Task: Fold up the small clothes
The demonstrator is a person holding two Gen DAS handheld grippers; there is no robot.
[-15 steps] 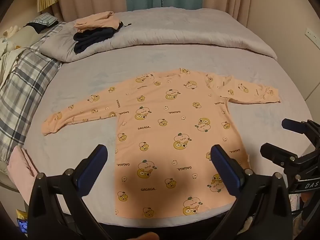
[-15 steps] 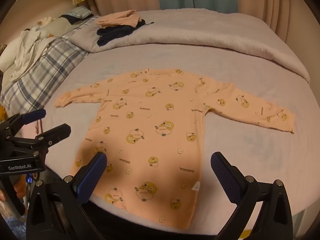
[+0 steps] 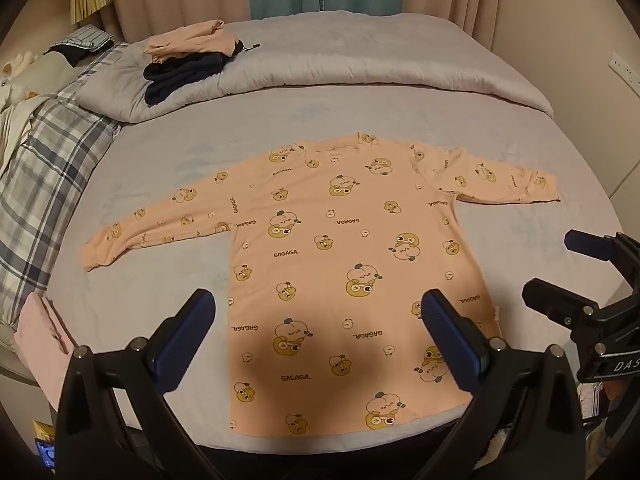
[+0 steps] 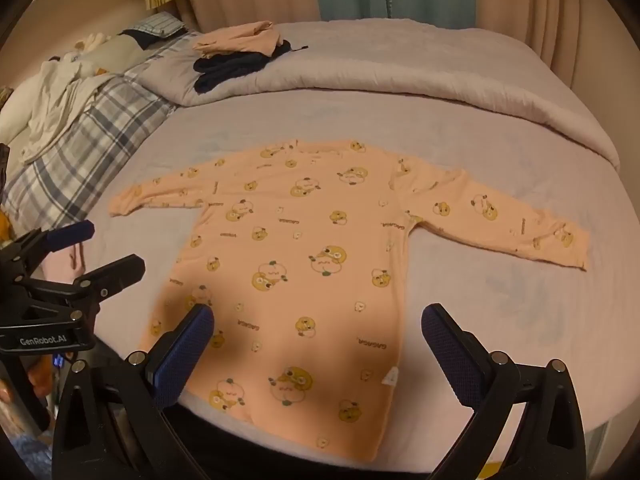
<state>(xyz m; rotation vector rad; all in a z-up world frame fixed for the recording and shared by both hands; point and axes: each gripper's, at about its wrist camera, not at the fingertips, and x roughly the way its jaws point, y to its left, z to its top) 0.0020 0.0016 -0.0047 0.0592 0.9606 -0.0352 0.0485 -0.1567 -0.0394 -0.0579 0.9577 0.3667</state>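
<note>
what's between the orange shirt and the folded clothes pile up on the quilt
Only bare grey sheet and quilt edge lie between shirt and pile, in both views.

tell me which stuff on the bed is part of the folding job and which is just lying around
Part of the job:
- peach long-sleeved top, spread flat, sleeves out
- left gripper, open above its hem
- right gripper, open, holding nothing

Just lying about:
- peach and navy clothes pile
- grey duvet
- plaid blanket
- pink cloth at the bed edge
</note>
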